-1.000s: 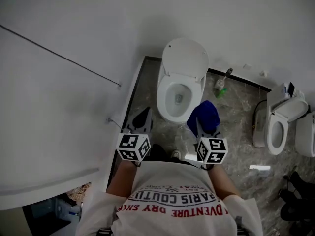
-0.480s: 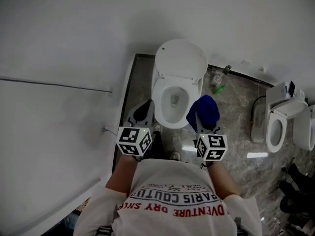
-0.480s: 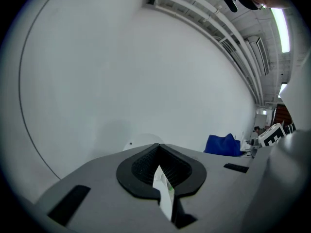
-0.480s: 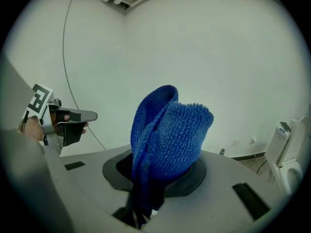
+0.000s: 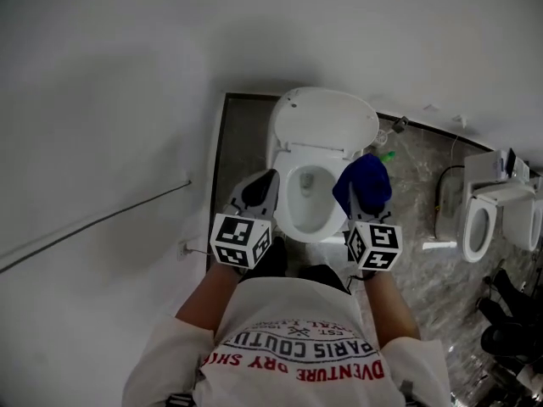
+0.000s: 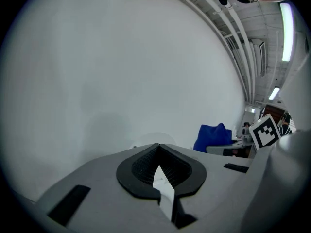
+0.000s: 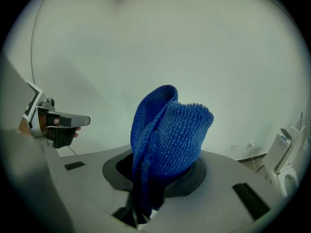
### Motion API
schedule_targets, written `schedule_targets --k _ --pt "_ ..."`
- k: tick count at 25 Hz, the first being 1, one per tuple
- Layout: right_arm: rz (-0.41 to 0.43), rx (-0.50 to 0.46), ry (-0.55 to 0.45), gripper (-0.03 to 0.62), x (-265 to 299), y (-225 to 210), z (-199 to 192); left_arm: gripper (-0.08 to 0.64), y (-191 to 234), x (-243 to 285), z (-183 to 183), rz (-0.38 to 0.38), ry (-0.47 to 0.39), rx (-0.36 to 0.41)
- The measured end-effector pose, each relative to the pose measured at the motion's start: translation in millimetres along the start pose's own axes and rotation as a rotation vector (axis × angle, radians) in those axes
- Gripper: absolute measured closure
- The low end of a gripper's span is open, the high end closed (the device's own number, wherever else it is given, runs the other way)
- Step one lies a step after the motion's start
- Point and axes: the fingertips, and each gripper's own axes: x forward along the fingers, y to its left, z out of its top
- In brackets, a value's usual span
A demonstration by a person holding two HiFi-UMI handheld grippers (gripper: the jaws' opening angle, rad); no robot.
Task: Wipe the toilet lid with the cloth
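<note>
At the toilet bowl (image 5: 287, 206), the right tongs (image 5: 365, 203) are clamping the soft, light cloth (image 5: 363, 181) by its bunched lower fold, short of the raised toilet lid (image 5: 327, 119), while the left tongs (image 5: 257, 195) are hovering closed and empty.

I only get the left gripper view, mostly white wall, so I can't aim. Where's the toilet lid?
Observer: The lid is raised, straight ahead, behind the open bowl.
Operator: Is the blue cloth gripped?
Observer: Yes, the right gripper is shut on the cloth, which stands up bunched.
Operator: And where's my gripper?
Observer: The left gripper is by the bowl's left rim, short of the lid.
</note>
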Motion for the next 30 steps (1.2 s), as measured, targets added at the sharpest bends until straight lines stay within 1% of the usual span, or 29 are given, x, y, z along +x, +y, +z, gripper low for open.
schedule_targets --k 4,7,9,13,16,18,20,23,25,27,30 --pt "-0.024 0.034 0.007 0.499 46.3 -3.4 2.6 0.554 24.0 27.2 -1.0 0.005 0.008 0.016" --pt "-0.011 0.028 0.02 0.499 78.7 0.1 -2.9 0.554 37.7 42.1 -10.9 0.021 0.012 -0.006" --pt "0.015 0.015 0.023 0.499 103.4 -0.8 -0.2 0.554 45.3 56.5 -15.8 0.035 0.021 -0.023" --pt "0.079 -0.017 -0.012 0.499 151.1 1.0 4.7 0.554 58.3 79.1 -32.4 0.06 0.05 -0.046" --pt "0.117 -0.081 -0.029 0.499 185.3 4.1 4.7 0.554 64.3 91.8 -44.5 0.07 0.045 -0.077" --pt "0.139 -0.119 -0.045 0.499 208.1 7.5 5.1 0.554 69.7 103.3 -52.3 0.08 0.046 -0.076" --pt "0.17 -0.132 -0.049 0.499 226.7 13.8 1.0 0.554 76.9 112.0 -56.2 0.104 0.032 -0.067" --pt "0.227 -0.141 -0.061 0.499 249.1 28.1 -6.6 0.554 89.9 119.1 -52.1 0.158 -0.028 -0.045" --pt "0.258 -0.164 -0.064 0.499 263.5 38.6 -14.6 0.554 99.1 123.3 -52.8 0.183 -0.054 -0.044" --pt "0.286 -0.179 -0.061 0.499 278.6 48.5 -23.4 0.554 108.8 127.7 -58.7 0.202 -0.058 -0.057" --pt "0.31 -0.177 -0.063 0.499 300.8 56.5 -29.7 0.554 119.6 134.2 -70.3 0.228 -0.038 -0.077"
